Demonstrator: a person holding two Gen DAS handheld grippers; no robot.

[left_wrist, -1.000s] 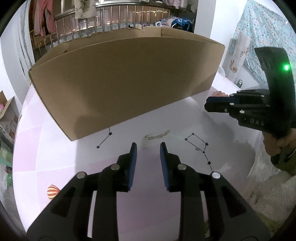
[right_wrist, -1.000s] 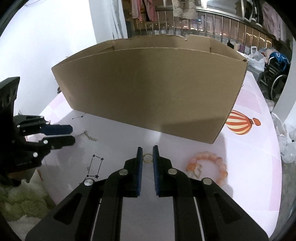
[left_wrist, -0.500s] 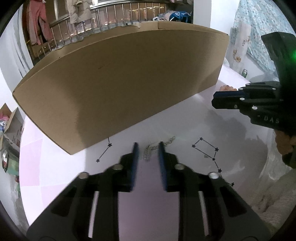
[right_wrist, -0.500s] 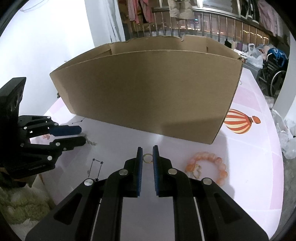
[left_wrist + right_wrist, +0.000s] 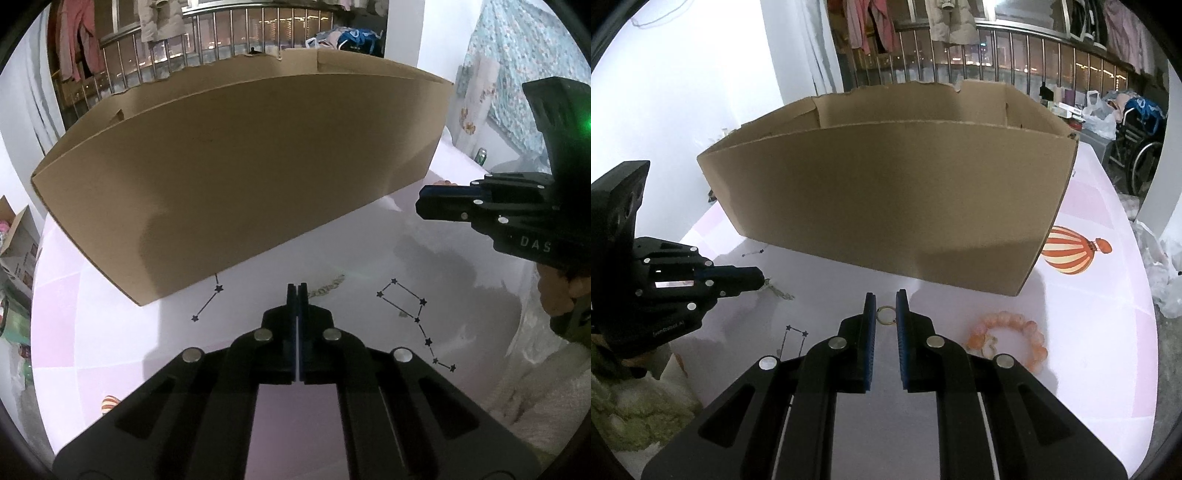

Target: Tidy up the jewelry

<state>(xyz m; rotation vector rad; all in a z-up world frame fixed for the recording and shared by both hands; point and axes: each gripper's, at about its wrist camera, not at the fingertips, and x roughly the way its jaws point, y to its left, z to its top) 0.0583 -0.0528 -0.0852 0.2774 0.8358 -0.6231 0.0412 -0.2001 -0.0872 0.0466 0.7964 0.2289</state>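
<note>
A thin silver chain (image 5: 327, 289) lies on the pale pink table cloth (image 5: 110, 332), trailing right from my left gripper (image 5: 296, 290). The jaws are pressed together on its near end. From the right wrist view, the left gripper (image 5: 759, 277) sits at the left with the chain (image 5: 779, 291) hanging off its tip. My right gripper (image 5: 885, 295) is shut on a small gold ring (image 5: 885, 315) between its blue pads. The right gripper (image 5: 423, 206) also shows at the right of the left wrist view. A peach bead bracelet (image 5: 1008, 339) lies on the cloth to its right.
A large open cardboard box (image 5: 886, 203) stands just behind both grippers, filling the back of the table (image 5: 1108, 314). Balloon and star prints mark the cloth. A fluffy blanket (image 5: 628, 413) lies at the near left edge. A railing and hung clothes are behind.
My left gripper closed from a wide gap to fully shut, catching the end of the silver chain. The right gripper kept its narrow gap on the ring and barely shifted.
</note>
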